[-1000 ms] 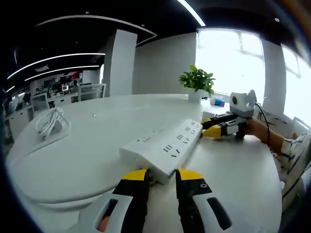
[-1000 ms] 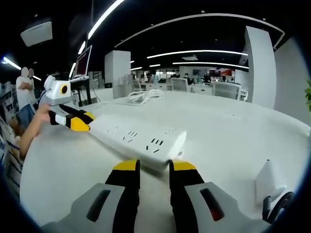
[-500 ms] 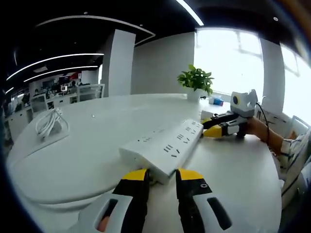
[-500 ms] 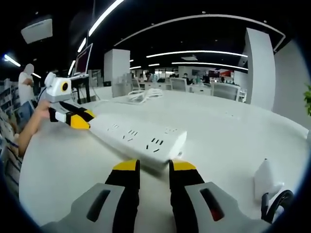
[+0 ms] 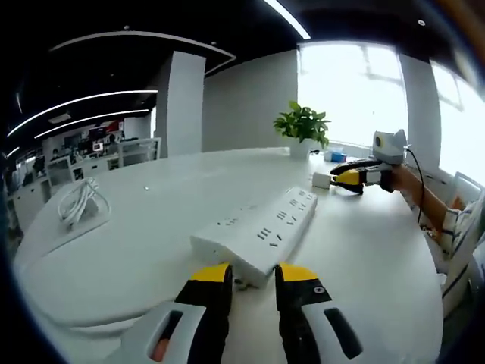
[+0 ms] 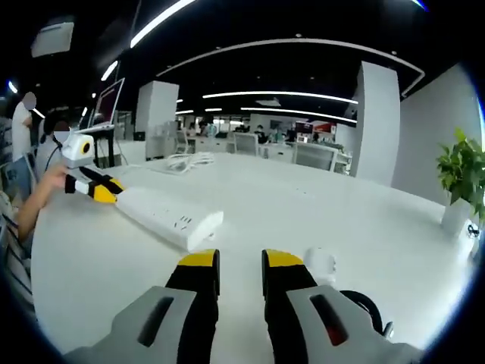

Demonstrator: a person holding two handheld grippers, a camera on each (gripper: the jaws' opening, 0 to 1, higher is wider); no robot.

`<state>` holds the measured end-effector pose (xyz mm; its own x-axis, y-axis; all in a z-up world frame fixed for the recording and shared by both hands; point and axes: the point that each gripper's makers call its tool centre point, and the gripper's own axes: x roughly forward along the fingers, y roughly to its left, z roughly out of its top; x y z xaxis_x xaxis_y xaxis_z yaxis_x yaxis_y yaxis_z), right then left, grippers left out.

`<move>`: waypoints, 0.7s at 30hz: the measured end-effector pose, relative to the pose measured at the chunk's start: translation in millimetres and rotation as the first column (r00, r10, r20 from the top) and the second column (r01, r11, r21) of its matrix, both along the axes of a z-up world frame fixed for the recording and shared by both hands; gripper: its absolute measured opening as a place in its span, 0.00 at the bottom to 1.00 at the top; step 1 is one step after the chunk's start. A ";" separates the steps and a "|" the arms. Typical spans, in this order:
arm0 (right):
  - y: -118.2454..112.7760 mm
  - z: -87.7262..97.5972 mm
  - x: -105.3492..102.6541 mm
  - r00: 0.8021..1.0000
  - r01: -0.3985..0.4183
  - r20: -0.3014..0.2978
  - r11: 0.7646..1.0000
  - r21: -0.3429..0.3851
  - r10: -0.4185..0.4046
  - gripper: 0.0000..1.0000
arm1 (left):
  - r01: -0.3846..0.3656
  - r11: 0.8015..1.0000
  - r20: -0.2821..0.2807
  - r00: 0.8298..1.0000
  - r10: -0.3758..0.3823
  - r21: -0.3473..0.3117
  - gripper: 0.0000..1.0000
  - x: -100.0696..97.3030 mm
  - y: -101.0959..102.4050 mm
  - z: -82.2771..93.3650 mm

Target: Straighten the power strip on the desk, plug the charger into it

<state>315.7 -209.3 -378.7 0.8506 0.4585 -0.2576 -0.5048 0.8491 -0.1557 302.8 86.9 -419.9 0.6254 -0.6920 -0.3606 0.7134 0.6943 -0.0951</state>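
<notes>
Both tools sit unclenched, left tool (image 5: 246, 274) at the power strip (image 5: 258, 231), charger (image 6: 321, 265) partly hidden behind right tool (image 6: 232, 262).

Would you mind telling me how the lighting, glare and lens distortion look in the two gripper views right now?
Left gripper view: the windows are blown out to white glare, backlighting the potted plant; the power strip stays sharp and evenly lit. Right gripper view: ceiling light strips bow into arcs from the fisheye; the distant office looks dim and soft, while the white desk reads bright with faint shadows.
</notes>
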 end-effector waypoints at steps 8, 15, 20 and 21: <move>-48.8 -3.8 -20.3 0.998 0.063 -0.023 0.990 -0.126 -0.066 0.22 | -0.050 0.997 0.046 0.998 0.053 -0.065 0.21 7.5 14.1 18.6; -65.5 -19.5 -35.9 0.993 0.050 -0.093 0.976 -0.213 -0.071 0.22 | -0.040 0.996 0.059 0.997 0.045 -0.077 0.21 5.9 11.5 22.1; -72.8 -22.2 -40.2 0.991 0.025 -0.122 0.965 -0.261 -0.059 0.22 | -0.035 0.996 0.065 0.997 0.040 -0.077 0.22 4.6 10.5 23.0; -73.0 -22.6 -41.9 0.990 0.009 -0.131 0.962 -0.274 -0.047 0.22 | -0.033 0.997 0.067 0.997 0.038 -0.076 0.22 4.4 10.0 23.3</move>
<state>273.8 -282.3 -401.3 0.8107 0.3316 -0.4825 -0.5139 0.7978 -0.3153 307.2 96.9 -396.6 0.6713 -0.6924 -0.2644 0.6952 0.7119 -0.0993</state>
